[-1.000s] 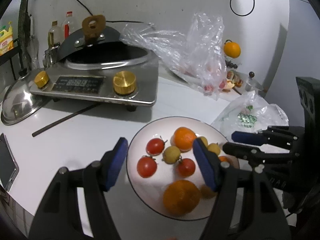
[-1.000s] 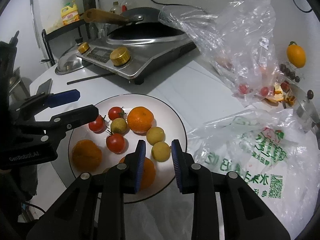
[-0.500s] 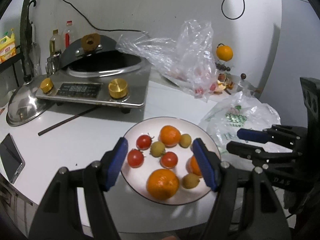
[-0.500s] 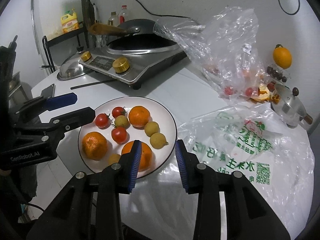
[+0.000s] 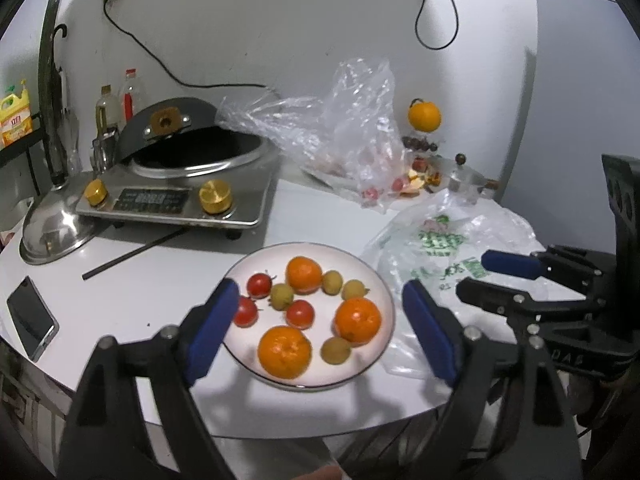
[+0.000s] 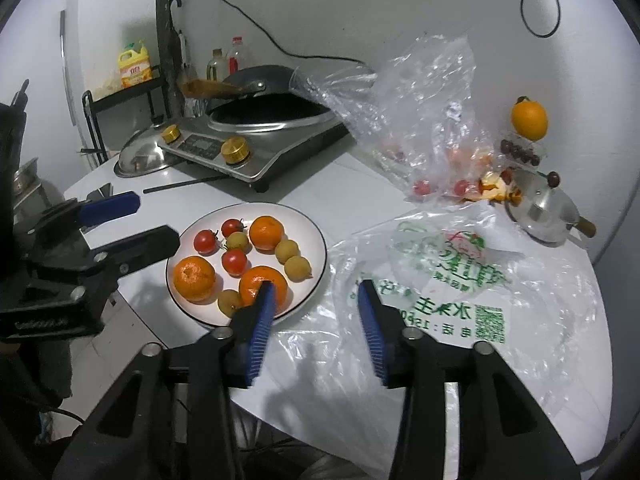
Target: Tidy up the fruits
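Fruits sit gathered on the white plate (image 5: 384,300) near the front edge of the table (image 5: 160,280): three oranges (image 5: 285,352), three small tomatoes (image 5: 300,313) and four or so yellowish round fruits (image 5: 282,295), all loose and close together, so the plate serves as the collecting place. Beside the plate lies a printed plastic bag (image 6: 452,276), crumpled flat, and farther back a clear plastic bag (image 6: 416,120) with a few small red fruits visible through it.

Neither tool grips anything. The left hand-held gripper (image 5: 316,332) hangs above the plate with its jaws wide apart; they have just been opening, and the fruit seen between them lies below on the plate, untouched. The right hand-held gripper (image 6: 316,320) hovers over the plate's edge and the printed bag, its jaws also parted and just opened further, with nothing between the pads.

Judging from the filled plate and two empty tools, the sorting looks largely done. More fruit in the clear bag may be next, which would call for a reach across the table.
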`<state>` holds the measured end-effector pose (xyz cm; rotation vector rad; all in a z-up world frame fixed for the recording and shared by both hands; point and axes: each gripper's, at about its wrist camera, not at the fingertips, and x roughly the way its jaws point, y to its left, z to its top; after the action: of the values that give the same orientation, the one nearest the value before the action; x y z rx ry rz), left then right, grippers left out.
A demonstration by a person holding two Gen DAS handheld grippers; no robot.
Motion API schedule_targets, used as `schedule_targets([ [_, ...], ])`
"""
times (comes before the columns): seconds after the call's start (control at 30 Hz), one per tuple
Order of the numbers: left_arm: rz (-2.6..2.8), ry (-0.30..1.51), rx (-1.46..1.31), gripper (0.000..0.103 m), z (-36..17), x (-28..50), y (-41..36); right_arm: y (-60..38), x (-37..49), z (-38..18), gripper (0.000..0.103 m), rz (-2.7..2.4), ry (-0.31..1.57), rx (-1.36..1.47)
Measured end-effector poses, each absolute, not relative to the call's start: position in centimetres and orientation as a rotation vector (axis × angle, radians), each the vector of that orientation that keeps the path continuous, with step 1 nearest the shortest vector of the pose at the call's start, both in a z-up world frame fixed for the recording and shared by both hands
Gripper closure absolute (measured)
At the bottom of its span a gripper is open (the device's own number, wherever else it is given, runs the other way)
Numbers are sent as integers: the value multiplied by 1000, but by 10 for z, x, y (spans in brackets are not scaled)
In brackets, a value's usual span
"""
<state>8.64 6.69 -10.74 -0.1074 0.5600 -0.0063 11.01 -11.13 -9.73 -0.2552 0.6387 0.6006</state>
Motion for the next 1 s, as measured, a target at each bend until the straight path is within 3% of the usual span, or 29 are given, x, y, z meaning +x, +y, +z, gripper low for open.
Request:
schedule_targets([
  [0.47,-43,482,-72,17,-73,55,33,-157,70,-59,55,527,515,-217],
  [0.53,-51,470,-71,12,-68,52,30,-164,65,-54,54,513,496,-213],
  [0.87,-94,426,-54,11,-41,41,11,-191,48,-32,54,455,431,-176],
  [1.0,-114,412,-60,5,-30,40,6,-198,42,-23,52,425,405,-173],
])
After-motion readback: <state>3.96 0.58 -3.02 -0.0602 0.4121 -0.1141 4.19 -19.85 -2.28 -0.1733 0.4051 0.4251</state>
